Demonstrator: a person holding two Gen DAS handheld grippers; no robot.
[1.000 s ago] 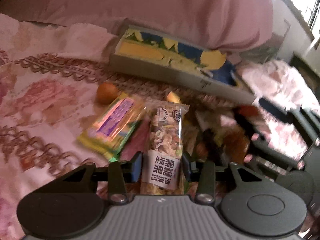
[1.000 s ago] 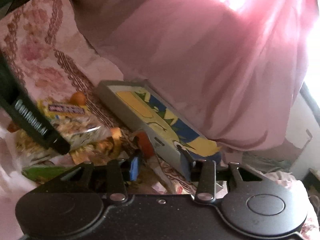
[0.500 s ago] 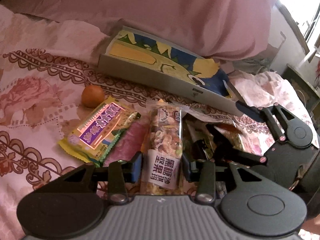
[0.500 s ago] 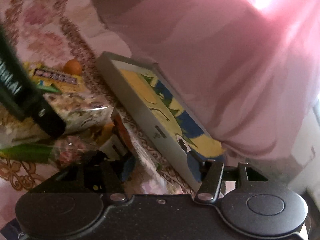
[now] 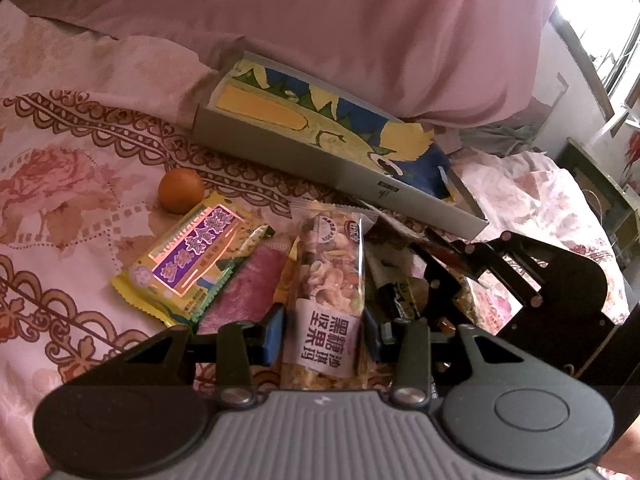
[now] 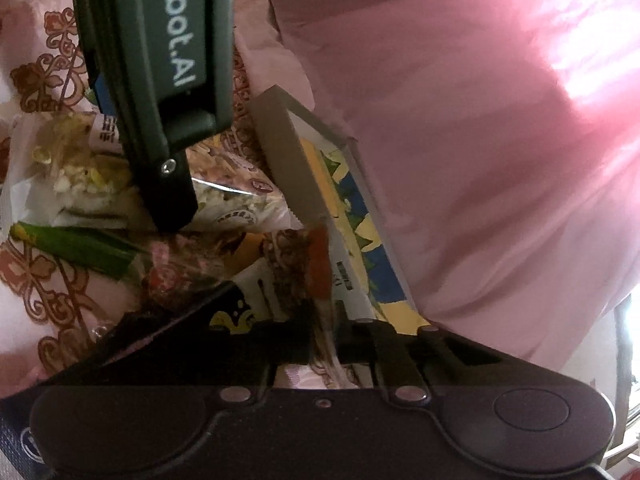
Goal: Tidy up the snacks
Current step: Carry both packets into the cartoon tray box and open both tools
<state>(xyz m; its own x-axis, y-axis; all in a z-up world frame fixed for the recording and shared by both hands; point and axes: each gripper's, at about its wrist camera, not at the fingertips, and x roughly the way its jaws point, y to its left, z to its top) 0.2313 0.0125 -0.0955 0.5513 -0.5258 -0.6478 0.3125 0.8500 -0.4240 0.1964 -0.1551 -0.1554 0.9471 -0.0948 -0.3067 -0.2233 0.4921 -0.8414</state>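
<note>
A pile of snack packets lies on a floral bedsheet in front of a shallow grey box (image 5: 336, 148) with a yellow and blue picture inside. My left gripper (image 5: 324, 332) is shut on a clear nut-brittle packet (image 5: 330, 280) with a white label. My right gripper (image 6: 324, 344) is shut on the edge of a thin clear wrapper with a red stripe (image 6: 320, 268), close to the box (image 6: 344, 216). It also shows low at the right of the pile in the left wrist view (image 5: 452, 260). The left gripper's body (image 6: 160, 60) crosses the right wrist view.
A yellow and purple packet (image 5: 188, 264), a pink packet (image 5: 248, 292) and a small orange fruit (image 5: 180, 190) lie left of the pile. A green packet (image 6: 76, 248) lies at its near side. A big pink pillow (image 5: 320, 32) rises behind the box.
My right gripper dropped into the pile and closed from open onto the red-striped wrapper. My left gripper kept its hold on the nut packet and shifted a little.
</note>
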